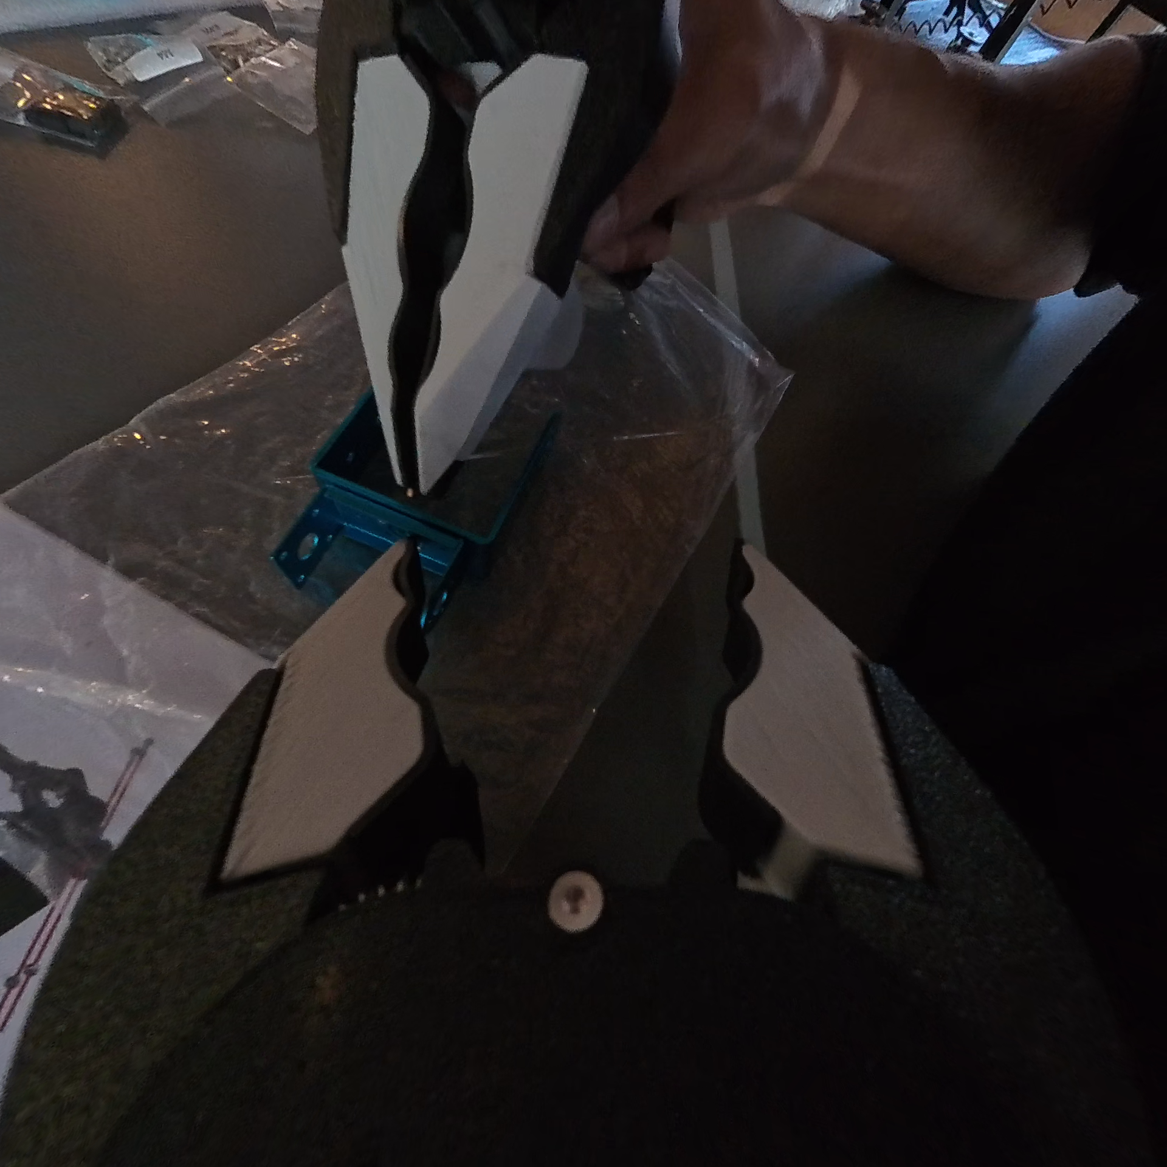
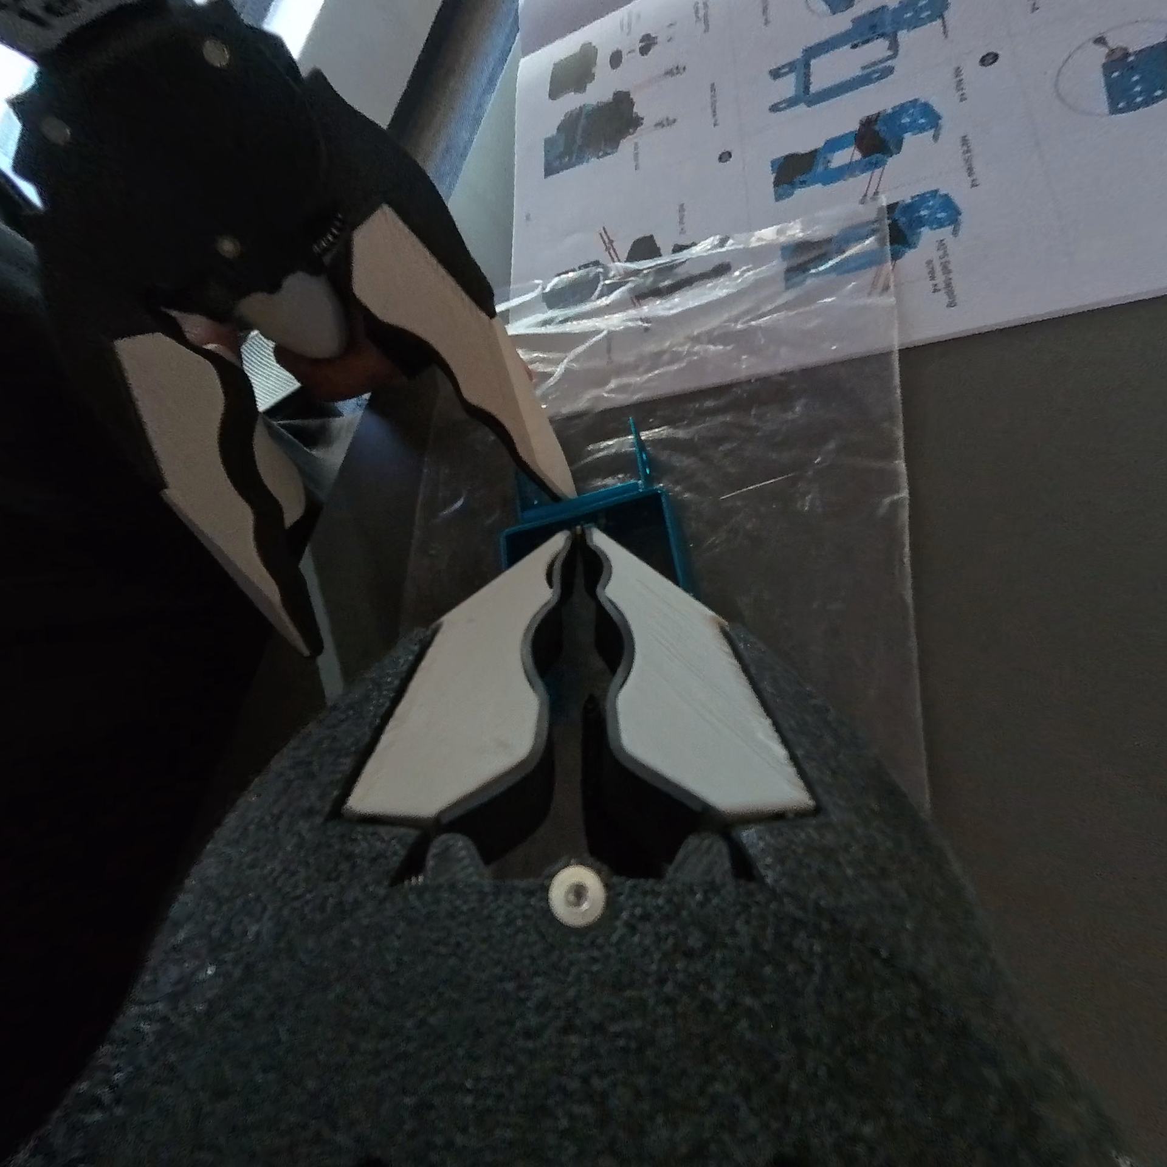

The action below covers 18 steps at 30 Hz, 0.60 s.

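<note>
Left tongs point(image 1: 571, 556) apart; one fingertip point(image 1: 404, 559) rests against the near flange of the blue bracket point(image 1: 379, 524). The bracket sits on a clear bag point(image 1: 631, 505) on the bench point(image 1: 126, 252). Right tongs point(image 1: 410, 486) are together, tips down inside the bracket. A tiny bright speck shows at the tips; cannot tell if it is gripped.

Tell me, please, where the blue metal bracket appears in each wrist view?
Left wrist view: blue metal bracket sits left of centre, under the right claw.
Right wrist view: the bracket sits at centre, just beyond the right claw.
Shared landmark: the clear plastic bag beneath it.
</note>
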Motion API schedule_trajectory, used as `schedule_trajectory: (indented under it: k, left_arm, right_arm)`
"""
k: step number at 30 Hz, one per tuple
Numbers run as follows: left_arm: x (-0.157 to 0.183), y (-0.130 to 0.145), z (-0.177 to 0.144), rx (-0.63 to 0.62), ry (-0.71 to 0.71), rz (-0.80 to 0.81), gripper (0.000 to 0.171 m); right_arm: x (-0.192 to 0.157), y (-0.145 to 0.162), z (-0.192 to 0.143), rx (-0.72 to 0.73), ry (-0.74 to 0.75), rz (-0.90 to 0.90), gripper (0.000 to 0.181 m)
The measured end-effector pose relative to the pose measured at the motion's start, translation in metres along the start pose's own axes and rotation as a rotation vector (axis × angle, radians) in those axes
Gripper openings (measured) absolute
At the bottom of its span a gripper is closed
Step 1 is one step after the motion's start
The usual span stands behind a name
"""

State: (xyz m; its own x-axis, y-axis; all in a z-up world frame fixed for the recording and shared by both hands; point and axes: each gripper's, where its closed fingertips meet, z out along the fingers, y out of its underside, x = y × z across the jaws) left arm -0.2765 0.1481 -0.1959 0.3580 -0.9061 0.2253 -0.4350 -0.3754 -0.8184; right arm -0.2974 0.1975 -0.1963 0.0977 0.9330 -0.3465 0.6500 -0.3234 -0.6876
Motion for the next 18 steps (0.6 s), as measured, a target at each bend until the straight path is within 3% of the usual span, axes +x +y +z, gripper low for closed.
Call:
schedule_trajectory:
  k: [18]
  left_arm:
    - [0.0015,0.0009,0.0008,-0.009,0.015,0.000,0.096]
  right_arm:
    - [-0.0019,0.0050,0.0064,-0.028,-0.003,-0.012,0.002]
